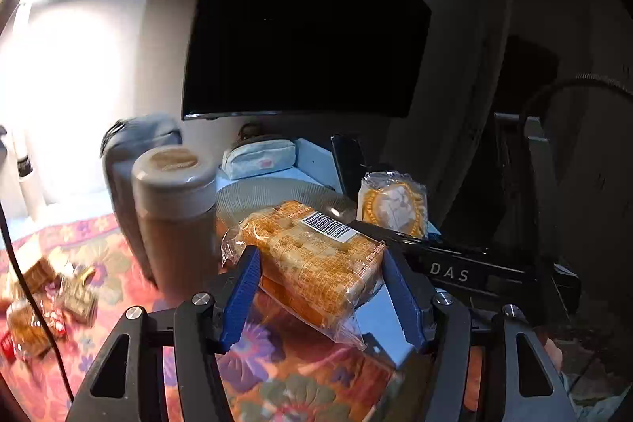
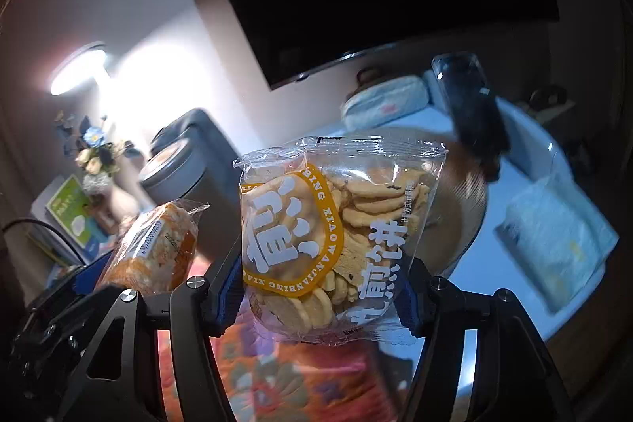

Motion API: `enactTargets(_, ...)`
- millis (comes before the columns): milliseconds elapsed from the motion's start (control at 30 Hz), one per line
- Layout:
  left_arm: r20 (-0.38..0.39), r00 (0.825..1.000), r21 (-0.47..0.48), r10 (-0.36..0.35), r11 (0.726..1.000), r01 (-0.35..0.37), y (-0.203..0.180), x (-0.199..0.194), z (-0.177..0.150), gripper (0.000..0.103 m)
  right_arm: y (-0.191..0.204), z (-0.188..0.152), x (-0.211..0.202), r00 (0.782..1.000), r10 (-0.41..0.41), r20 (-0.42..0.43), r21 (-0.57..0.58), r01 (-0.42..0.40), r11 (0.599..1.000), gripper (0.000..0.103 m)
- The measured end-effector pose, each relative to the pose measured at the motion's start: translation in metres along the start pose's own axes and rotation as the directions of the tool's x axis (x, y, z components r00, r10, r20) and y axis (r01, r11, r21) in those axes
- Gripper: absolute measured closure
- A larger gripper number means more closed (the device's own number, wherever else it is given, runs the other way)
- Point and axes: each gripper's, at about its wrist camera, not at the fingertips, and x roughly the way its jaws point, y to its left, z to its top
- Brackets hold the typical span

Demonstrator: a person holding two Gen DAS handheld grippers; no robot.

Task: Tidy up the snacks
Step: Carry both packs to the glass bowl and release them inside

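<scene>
My left gripper [image 1: 316,256] is shut on an orange wrapped cake packet [image 1: 316,256] with a barcode label, held above the floral cloth. In the right wrist view the same packet [image 2: 158,244] shows at the lower left. My right gripper [image 2: 322,291] is shut on a clear bag of small round biscuits [image 2: 336,236] with a yellow ring print, held upright. That bag [image 1: 393,204] appears beyond the cake packet in the left wrist view. A round woven plate [image 1: 273,192] lies just behind both packets, on a pale blue surface; the same plate [image 2: 463,192] shows behind the biscuit bag.
A grey lidded canister [image 1: 174,208] stands left of the plate. Several loose snack packets [image 1: 43,303] lie on the floral cloth at far left. A pale pouch [image 1: 259,157] sits at the back under a dark screen [image 1: 304,18]. A lamp [image 2: 79,68] and flowers [image 2: 95,153] stand left.
</scene>
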Motion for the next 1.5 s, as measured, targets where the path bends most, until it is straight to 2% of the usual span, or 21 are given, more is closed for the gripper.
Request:
enactTargets(167, -0.028, 0.998, 0.014, 0.061, 0.998, -0.06, -0.017, 0.04, 0.019, 0.042, -0.034, 0.022, 0.018, 0.999, -0.035, -0.004, 0.014, 0.035, 0.999, 0.041)
enactTargets(333, -0.055, 0.987, 0.049, 0.149, 0.988, -0.146, -0.029, 0.072, 0.024, 0.042, -0.055, 0.034, 0.045, 0.999, -0.029, -0.046, 0.046, 0.031, 0.998, 0.041)
enactTargets(667, -0.095, 0.973, 0.082, 0.209, 0.976, -0.202, -0.029, 0.109, 0.02, 0.042, -0.064, 0.045, 0.074, 0.995, -0.009, -0.101, 0.043, 0.013, 0.999, 0.039)
enactTargets(700, -0.094, 0.972, 0.085, 0.214, 0.975, -0.206, -0.03, 0.111, 0.02, 0.042, -0.065, 0.046, 0.076, 0.994, -0.003, -0.109, 0.047, 0.008, 0.999, 0.036)
enactTargets(733, -0.095, 0.97, 0.089, 0.226, 0.972, -0.217, -0.03, 0.114, 0.02, 0.042, -0.066, 0.046, 0.078, 0.993, 0.003, -0.116, 0.054, 0.004, 0.999, 0.029)
enactTargets(800, -0.092, 0.968, 0.09, 0.233, 0.97, -0.225, -0.029, 0.116, 0.02, 0.039, -0.067, 0.047, 0.077, 0.994, 0.003, -0.112, 0.053, 0.003, 0.999, 0.026)
enactTargets(1133, -0.066, 0.981, 0.073, 0.184, 0.981, -0.179, -0.025, 0.092, 0.021, 0.037, -0.058, 0.043, 0.05, 0.997, -0.017, -0.081, 0.031, 0.019, 0.999, 0.026)
enactTargets(1500, -0.062, 0.985, 0.074, 0.16, 0.985, -0.155, -0.017, 0.032, 0.003, 0.037, -0.004, 0.013, 0.002, 0.988, -0.153, -0.032, -0.098, 0.149, 0.984, 0.026)
